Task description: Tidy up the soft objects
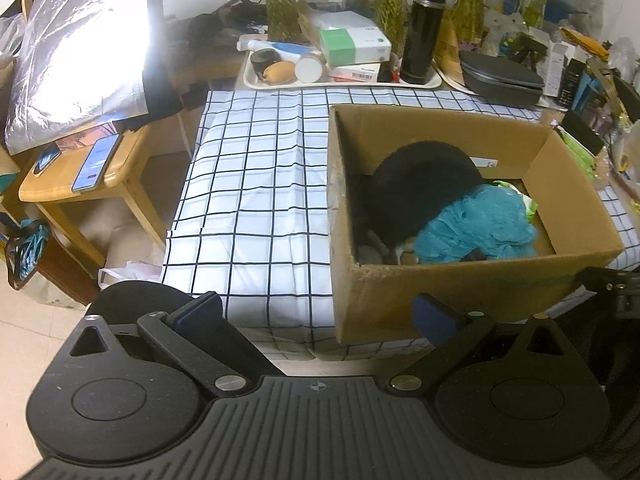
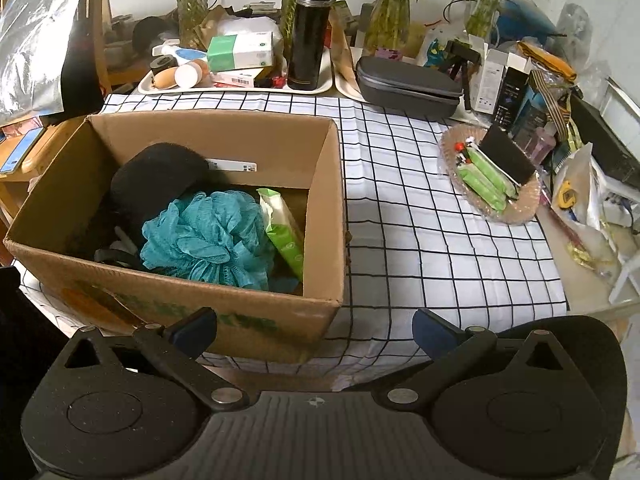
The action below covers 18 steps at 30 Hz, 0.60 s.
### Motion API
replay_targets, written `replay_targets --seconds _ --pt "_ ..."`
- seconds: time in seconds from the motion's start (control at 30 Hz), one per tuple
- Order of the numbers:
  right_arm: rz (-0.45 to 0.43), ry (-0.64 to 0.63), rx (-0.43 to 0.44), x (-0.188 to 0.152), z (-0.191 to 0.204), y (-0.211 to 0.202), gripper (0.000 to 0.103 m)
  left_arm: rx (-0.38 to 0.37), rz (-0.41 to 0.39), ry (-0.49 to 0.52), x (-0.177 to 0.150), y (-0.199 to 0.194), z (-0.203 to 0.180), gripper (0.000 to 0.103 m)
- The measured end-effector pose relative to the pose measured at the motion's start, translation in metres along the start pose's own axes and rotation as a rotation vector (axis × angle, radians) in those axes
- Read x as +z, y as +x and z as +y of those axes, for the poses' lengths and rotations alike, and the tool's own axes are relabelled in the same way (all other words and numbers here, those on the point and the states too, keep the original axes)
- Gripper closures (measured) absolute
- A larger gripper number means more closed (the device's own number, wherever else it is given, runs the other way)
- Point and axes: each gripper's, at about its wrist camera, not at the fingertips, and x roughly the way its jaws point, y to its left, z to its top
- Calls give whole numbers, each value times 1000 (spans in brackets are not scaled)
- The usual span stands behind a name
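Observation:
An open cardboard box [image 1: 460, 292] [image 2: 224, 128] stands on the checked tablecloth [image 1: 256, 184] [image 2: 420, 240]. Inside it lie a black round cushion [image 1: 420, 184] [image 2: 160, 176], a teal mesh bath pouf [image 1: 476, 224] [image 2: 208, 236] and a green wipes packet [image 2: 282, 228]. My left gripper [image 1: 318, 316] is open and empty, held low in front of the box's left front corner. My right gripper [image 2: 314, 330] is open and empty, in front of the box's right front corner. A glass dish [image 2: 520, 208] to the right holds green packets [image 2: 482, 182] and a black sponge [image 2: 506, 156].
Trays [image 1: 256, 80] [image 2: 148, 87] with a black flask [image 1: 424, 28] [image 2: 310, 32], tissue boxes and bottles line the table's back, beside a grey case [image 1: 500, 74] [image 2: 404, 82] and vases. A wooden stool [image 1: 80, 188] with phones stands left of the table. Clutter fills the right edge.

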Motion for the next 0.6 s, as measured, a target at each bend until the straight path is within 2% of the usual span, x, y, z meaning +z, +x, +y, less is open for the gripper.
replay_targets --seconds 0.6 --pt "8 -8 0 -1 3 1 0 -12 12 15 -2 2 -3 0"
